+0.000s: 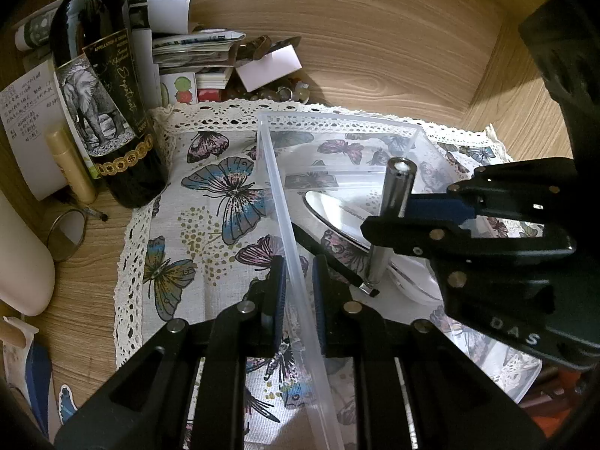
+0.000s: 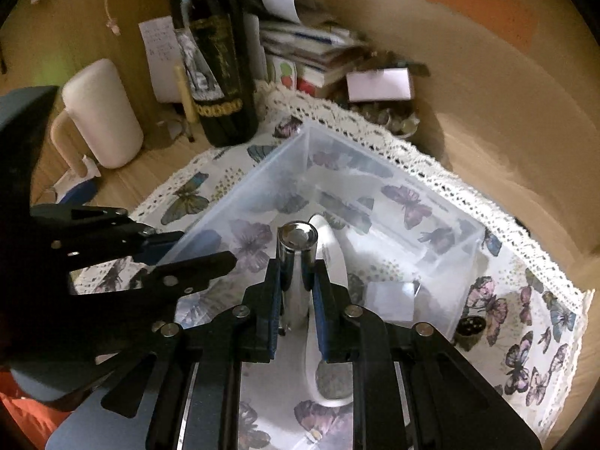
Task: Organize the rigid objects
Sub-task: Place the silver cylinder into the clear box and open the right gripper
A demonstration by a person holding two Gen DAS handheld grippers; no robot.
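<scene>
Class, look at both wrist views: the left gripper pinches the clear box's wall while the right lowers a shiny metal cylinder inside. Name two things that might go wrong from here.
1. The metal cylinder is slick, and the right gripper holds it mid-length, so it may slip or tilt.
2. It hangs right above the round mirror already in the clear box; dropped hard, it might scratch or crack it.

Counts, both views:
- clear plastic bin (image 1: pixel 337 123): 1
- chrome cylinder (image 1: pixel 397 183): 1
- round mirror (image 1: pixel 333 213) in bin: 1
- wine bottle (image 1: pixel 108 105): 1
- butterfly cloth (image 1: pixel 210 232): 1
- white mug (image 2: pixel 101 112): 1
- grippers: 2, left gripper (image 1: pixel 296 296) & right gripper (image 2: pixel 296 292)
- paper stack, coins at back: too jumbled to count.
</scene>
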